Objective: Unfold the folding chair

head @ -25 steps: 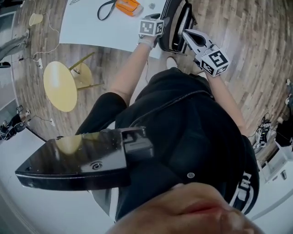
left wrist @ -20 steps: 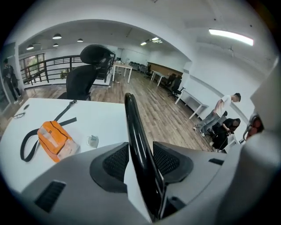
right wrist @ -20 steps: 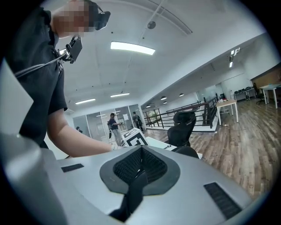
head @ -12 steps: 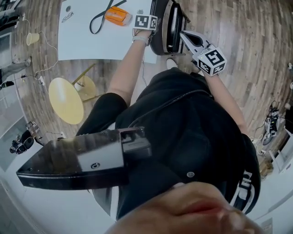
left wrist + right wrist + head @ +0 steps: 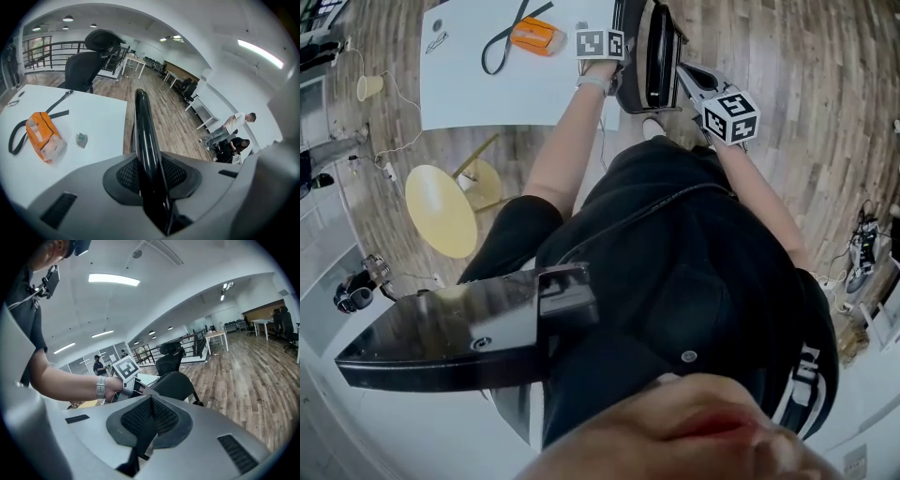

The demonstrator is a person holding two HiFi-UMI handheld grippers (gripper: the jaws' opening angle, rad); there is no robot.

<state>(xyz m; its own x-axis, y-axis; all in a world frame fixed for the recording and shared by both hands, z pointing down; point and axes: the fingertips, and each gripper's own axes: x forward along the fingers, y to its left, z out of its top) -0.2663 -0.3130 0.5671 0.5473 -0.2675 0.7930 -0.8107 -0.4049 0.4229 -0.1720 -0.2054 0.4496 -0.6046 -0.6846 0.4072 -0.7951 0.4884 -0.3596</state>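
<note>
The folded black chair (image 5: 652,56) stands on edge against the white table (image 5: 487,94), at the top of the head view. My left gripper (image 5: 602,43) reaches to it from the left. In the left gripper view its jaws have just been closing, and the chair's glossy black edge (image 5: 143,136) runs between them, filling the gap at the left gripper (image 5: 152,187). My right gripper (image 5: 712,94) is just right of the chair, not touching it. In the right gripper view the right gripper (image 5: 149,401) is shut and empty, pointing at the chair (image 5: 176,383).
On the table lie an orange pouch with a black strap (image 5: 534,36) and a small packet (image 5: 81,139). A yellow round stool (image 5: 441,211) stands left of my legs. A black office chair (image 5: 89,61) is behind the table. People (image 5: 232,136) are far off on the wooden floor.
Both marker cubes have shifted slightly up the head view toward the chair. The right gripper has turned and moved in closer to the chair's side. The chair stays folded.
</note>
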